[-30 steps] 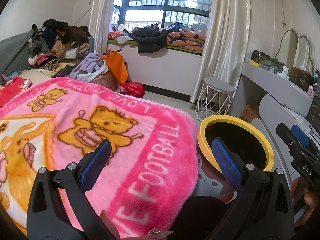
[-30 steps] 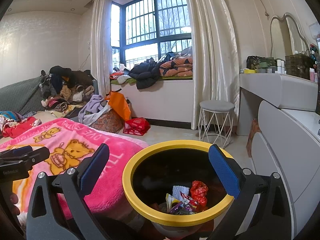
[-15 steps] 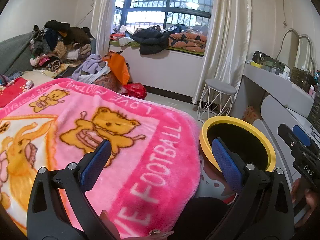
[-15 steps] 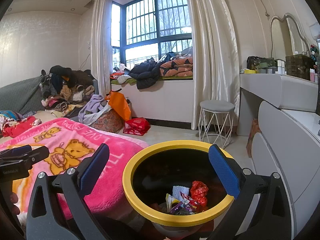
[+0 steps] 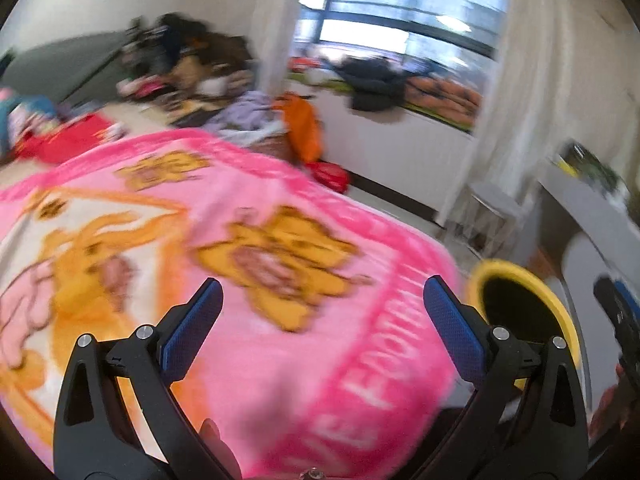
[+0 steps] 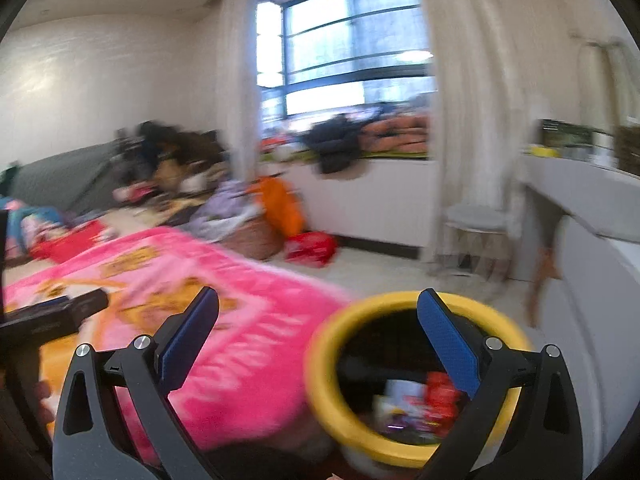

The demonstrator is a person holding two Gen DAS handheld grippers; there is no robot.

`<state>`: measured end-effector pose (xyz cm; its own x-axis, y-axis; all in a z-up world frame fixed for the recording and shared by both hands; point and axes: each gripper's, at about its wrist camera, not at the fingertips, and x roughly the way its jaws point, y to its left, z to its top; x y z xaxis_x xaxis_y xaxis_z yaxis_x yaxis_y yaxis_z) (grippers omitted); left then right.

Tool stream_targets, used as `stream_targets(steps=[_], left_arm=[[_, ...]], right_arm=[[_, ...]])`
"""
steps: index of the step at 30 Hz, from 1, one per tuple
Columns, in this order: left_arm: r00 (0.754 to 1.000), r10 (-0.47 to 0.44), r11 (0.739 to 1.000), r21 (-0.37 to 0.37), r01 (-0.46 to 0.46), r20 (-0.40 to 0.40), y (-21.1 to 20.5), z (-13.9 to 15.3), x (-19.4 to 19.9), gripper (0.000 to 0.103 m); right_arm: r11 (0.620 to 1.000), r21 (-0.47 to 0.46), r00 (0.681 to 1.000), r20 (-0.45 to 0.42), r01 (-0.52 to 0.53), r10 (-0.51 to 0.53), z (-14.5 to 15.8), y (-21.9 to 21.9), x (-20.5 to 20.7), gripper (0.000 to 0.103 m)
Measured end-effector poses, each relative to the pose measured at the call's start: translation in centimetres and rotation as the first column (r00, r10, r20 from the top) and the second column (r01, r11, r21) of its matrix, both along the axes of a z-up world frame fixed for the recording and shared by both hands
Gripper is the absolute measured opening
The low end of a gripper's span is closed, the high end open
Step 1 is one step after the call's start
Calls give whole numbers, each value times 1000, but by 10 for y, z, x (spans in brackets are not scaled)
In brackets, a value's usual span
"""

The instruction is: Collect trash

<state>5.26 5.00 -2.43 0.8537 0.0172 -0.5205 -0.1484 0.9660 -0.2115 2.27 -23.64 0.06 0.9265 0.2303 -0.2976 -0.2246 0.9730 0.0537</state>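
A yellow-rimmed black trash bin [image 6: 320,392] stands on the floor by the bed, with wrappers [image 6: 420,404] inside. It also shows at the right in the left wrist view [image 5: 516,276]. My right gripper [image 6: 318,340] is open and empty, above the bin's near-left rim. My left gripper [image 5: 322,326] is open and empty, above the pink blanket [image 5: 248,264]. Both views are blurred by motion.
The bed with the pink blanket [image 6: 224,320] fills the left. Clothes pile [image 6: 176,160] at the far bed end. A white stool [image 6: 476,220] and a dresser [image 6: 592,272] stand right. An orange bag [image 6: 280,204] and red bag [image 6: 312,246] lie by the window.
Both grippers have swung to the left; the bin has shifted right in both views and the frames are now blurred. Both grippers stay open and empty.
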Motion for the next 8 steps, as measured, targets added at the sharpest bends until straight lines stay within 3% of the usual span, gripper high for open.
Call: stream_targets(steps=[2,4,7,8], left_arm=[[995,95,995,-14,-95,-19,42,-1,-5,92],[968,244,970,21,-243,-63,101,-9,-16,92],[885,439,898,84,-431,-157,181,-29,-34,92],[828,522,853,111,-511,-203,218,-42,-42,92]], right_arm=[[993,-14,993,-31,-113,113,4,36,10,97],[951,-37,947,-114,-307,301,3,100,24,97],[829,-31,804,-268,-558,531,-12,200,34,97],[786,-23,749,-323,-618,579,-21,231,35,97]])
